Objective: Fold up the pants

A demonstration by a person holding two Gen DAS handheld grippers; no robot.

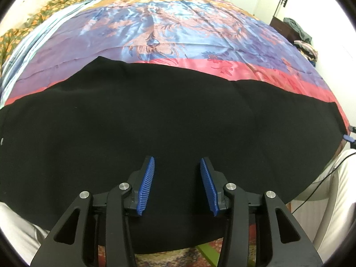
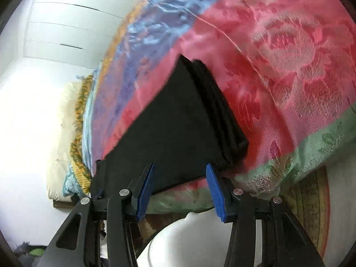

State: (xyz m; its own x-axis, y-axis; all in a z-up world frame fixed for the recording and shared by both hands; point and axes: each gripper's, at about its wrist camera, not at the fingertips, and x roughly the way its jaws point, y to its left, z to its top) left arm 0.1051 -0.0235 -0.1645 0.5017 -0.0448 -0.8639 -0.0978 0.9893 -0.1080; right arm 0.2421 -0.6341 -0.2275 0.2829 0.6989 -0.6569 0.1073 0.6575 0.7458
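Observation:
The black pants [image 1: 155, 120] lie spread flat across the near edge of a bed with a satin floral cover [image 1: 178, 29]. My left gripper [image 1: 177, 163] is open and empty, its blue pads just above the pants' near part. In the right wrist view the pants [image 2: 173, 129] show stacked layered edges at their right end. My right gripper [image 2: 179, 169] is open and empty at the pants' near edge, with the view tilted. The tip of the right gripper [image 1: 348, 136] shows at the far right of the left wrist view.
The pink and green border of the cover [image 2: 289, 77] hangs over the bed edge. A patterned rug [image 1: 200, 255] lies on the floor below. A dark dresser with clothes [image 1: 296, 33] stands at the back right. A floral blanket [image 1: 26, 29] lies at the back left.

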